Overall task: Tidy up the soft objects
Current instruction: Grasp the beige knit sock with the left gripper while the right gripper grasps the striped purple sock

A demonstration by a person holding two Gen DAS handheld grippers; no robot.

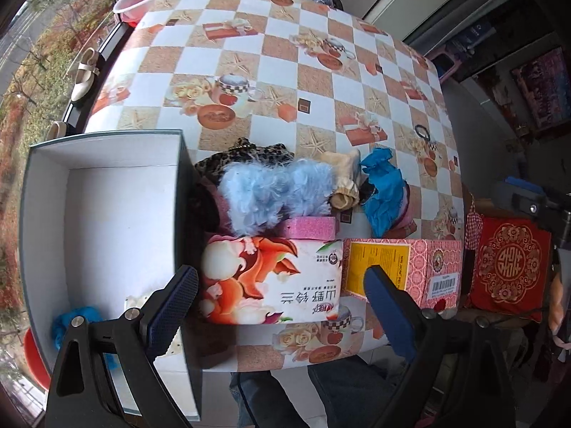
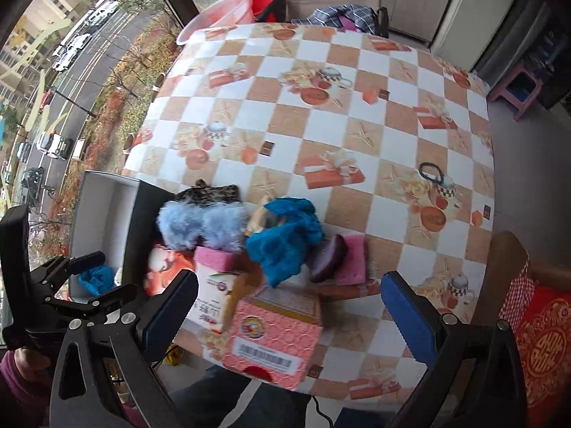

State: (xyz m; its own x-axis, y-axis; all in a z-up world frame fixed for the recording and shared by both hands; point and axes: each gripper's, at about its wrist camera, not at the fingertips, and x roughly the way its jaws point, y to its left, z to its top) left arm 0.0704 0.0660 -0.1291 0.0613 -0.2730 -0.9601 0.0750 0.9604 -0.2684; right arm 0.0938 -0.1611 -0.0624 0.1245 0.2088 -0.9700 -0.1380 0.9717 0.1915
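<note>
Left gripper [image 1: 282, 303] spread, tissue pack [image 1: 271, 280] seemingly between.

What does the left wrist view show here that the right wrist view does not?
Only the left wrist view shows the full white floor of the open box and the pale shoes outside the window. Only the right wrist view shows the left gripper from outside, jaws open over the box, and the purple pad leaning on a pink sponge. Both show the fluffy blue piece, the blue cloth, the tissue pack, the pink carton and the black hair tie.
</note>
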